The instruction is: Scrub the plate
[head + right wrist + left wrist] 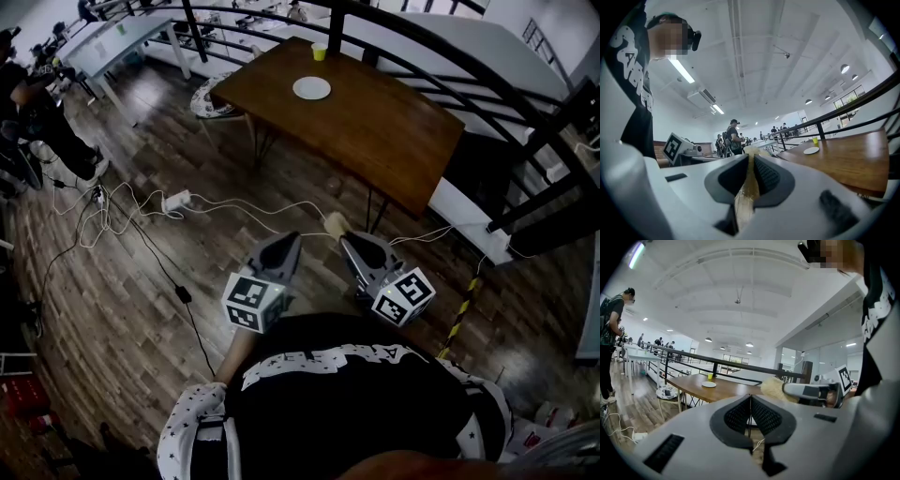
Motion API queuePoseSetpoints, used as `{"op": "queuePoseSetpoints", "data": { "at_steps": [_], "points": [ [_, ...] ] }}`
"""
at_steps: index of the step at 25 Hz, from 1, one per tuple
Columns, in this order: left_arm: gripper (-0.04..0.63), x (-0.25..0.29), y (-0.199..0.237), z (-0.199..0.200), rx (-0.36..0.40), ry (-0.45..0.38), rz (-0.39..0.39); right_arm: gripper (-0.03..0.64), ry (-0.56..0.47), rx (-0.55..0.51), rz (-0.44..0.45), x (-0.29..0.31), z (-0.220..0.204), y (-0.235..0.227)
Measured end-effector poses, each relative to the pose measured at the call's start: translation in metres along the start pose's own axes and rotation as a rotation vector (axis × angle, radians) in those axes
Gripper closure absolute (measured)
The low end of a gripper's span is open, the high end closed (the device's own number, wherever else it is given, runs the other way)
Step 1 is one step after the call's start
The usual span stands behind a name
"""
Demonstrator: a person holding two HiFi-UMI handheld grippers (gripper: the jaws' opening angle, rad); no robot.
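Right hand-held gripper [751,158] is clenched on a thin beige scrub pad [746,185]. The pad is pinched edge-on between the jaws with its fuzzy end poking out past the tips, probably so the free part can rub the dish. Left hand-held gripper [751,398] has its jaws pressed together with nothing between them; I'd guess it is free to steady the plate later. Both are held close to the person's body, side by side and tips forward, over the wooden floor [122,281], not over the work surface. The white plate [311,88] lies flat on the brown counter [384,131], well ahead of both hand-held grippers and untouched. A small yellow cup [320,52] stands just beyond it near the far edge. Cables [141,211] trail on the floor left of the left hand-held gripper. Scrubbing has not begun. The next move looks like walking up so the pad can reach the plate.
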State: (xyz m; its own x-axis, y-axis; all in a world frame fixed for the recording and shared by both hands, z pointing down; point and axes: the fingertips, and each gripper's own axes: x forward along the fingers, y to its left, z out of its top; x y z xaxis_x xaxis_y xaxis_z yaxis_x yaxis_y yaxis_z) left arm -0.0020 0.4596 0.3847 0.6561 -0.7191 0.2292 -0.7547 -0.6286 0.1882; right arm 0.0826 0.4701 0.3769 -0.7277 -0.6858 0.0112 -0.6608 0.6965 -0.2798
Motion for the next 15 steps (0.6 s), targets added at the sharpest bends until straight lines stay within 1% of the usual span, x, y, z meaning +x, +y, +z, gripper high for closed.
{"op": "queuePoseSetpoints", "data": {
  "at_steps": [6, 11, 15],
  "points": [
    [0.581, -0.017, 0.02, -0.006, -0.009, 0.01, 0.011, 0.572, 0.008, 0.005, -0.004, 0.02, -0.006, 0.012],
    [0.581, -0.035, 0.043, -0.012, 0.014, 0.031, 0.041, 0.572, 0.016, 0.001, 0.004, 0.045, -0.012, 0.027],
    [0.581, -0.047, 0.057, -0.013, -0.003, 0.029, 0.029, 0.572, 0.022, 0.002, -0.003, 0.06, -0.015, 0.037]
  ]
}}
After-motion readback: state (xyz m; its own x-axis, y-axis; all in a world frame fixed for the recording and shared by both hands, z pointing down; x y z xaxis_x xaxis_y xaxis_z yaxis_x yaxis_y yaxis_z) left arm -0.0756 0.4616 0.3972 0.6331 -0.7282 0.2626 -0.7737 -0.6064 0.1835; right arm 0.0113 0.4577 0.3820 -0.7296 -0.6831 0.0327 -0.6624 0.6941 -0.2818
